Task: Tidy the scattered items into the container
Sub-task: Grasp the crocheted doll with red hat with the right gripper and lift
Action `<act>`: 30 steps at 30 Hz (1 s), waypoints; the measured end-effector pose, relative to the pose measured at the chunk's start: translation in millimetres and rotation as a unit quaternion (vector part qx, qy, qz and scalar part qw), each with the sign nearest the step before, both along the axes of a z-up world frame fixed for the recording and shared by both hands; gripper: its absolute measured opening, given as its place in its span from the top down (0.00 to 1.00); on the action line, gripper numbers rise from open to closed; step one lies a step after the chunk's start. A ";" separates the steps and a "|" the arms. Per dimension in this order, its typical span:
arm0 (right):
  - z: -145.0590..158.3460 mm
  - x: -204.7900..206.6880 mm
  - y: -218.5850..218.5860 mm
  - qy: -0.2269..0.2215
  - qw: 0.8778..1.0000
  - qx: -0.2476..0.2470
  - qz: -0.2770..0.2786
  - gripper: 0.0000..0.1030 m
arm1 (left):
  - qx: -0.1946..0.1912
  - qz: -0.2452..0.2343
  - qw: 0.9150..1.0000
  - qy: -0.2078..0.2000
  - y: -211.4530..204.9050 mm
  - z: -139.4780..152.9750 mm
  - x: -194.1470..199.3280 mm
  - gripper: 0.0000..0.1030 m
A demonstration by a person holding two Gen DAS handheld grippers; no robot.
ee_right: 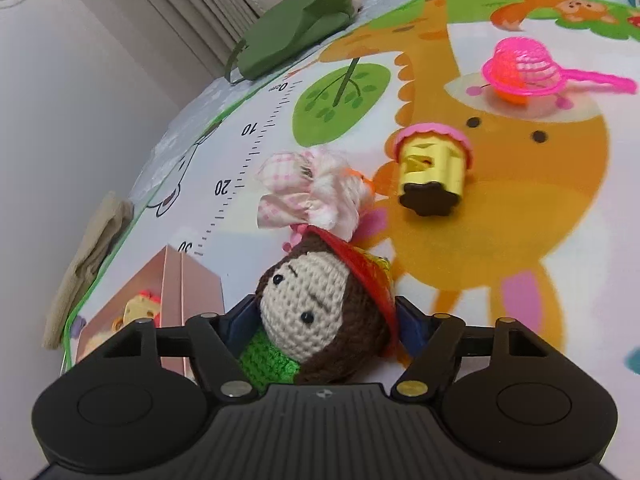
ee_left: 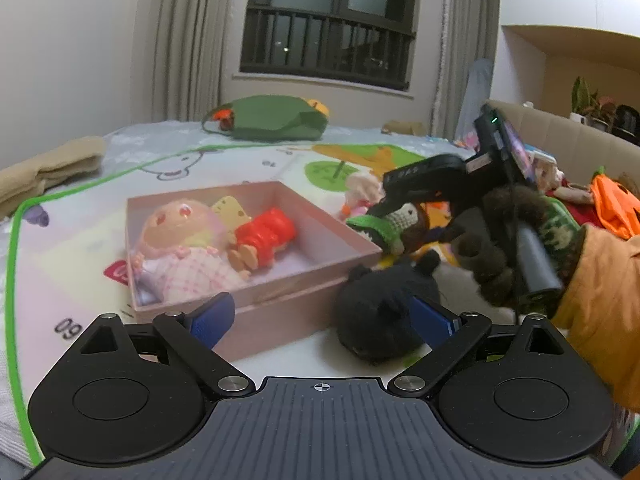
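Nearest the left wrist camera, the left gripper [ee_left: 322, 320] is seen with fingers spread wide and empty, a black plush toy [ee_left: 384, 312] lying at one o'clock between them. Beyond, at eleven o'clock, the pink box [ee_left: 304, 296] holds dolls. At two o'clock, the crochet doll [ee_right: 320, 316] is clamped by the right gripper [ee_right: 320, 320] fingers.

Dark barred window [ee_left: 326, 28], beige curtains [ee_left: 184, 40]
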State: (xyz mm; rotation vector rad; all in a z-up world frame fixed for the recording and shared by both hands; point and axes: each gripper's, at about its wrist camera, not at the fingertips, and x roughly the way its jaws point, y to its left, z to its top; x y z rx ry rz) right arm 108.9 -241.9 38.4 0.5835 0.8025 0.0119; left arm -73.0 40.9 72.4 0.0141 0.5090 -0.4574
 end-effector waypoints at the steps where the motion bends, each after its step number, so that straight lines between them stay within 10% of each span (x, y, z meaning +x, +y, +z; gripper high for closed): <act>1: 3.2 -9.0 -2.8 -0.005 1.000 -0.005 0.004 0.31 | 0.000 -0.003 1.000 0.004 -2.8 -2.0 -2.0 0.05; 30: 3.2 -245.0 -80.7 -0.022 0.996 0.037 0.079 0.31 | 0.071 -0.174 0.982 -0.014 -130.7 -33.9 -98.5 0.05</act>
